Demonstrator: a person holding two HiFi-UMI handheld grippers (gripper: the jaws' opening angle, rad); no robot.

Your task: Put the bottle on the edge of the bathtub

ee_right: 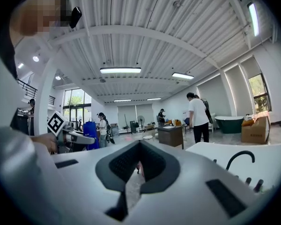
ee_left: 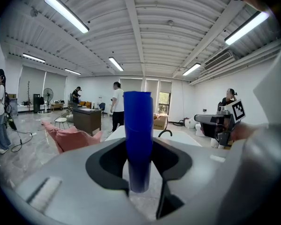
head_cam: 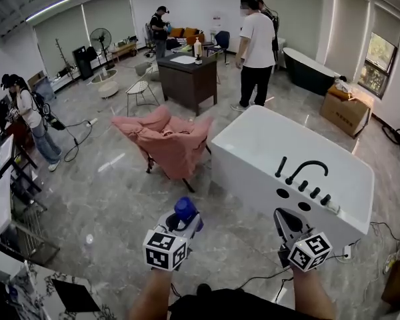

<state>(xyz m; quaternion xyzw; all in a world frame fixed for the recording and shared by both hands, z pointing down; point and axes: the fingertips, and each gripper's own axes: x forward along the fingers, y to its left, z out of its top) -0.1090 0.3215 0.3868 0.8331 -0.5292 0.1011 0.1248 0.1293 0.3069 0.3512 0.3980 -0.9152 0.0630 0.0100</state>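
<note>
A blue bottle (head_cam: pixel 185 209) stands upright between the jaws of my left gripper (head_cam: pixel 186 217), which is shut on it low in the head view, over the grey floor. In the left gripper view the blue bottle (ee_left: pixel 138 135) fills the middle between the pads of the left gripper (ee_left: pixel 139 175). The white bathtub (head_cam: pixel 253 123) with a black faucet (head_cam: pixel 305 169) lies ahead and to the right. My right gripper (head_cam: pixel 285 219) hovers just in front of the tub's near end, jaws together and holding nothing. The right gripper (ee_right: pixel 133 172) view shows the tub (ee_right: pixel 253 153) at the right.
A pink chair (head_cam: pixel 168 141) stands left of the tub. Behind it are a dark desk (head_cam: pixel 188 79) and standing people (head_cam: pixel 255 52). A cardboard box (head_cam: pixel 347 109) and a dark tub (head_cam: pixel 311 69) sit at the back right. A person (head_cam: pixel 30 122) stands at the left, with a cable on the floor.
</note>
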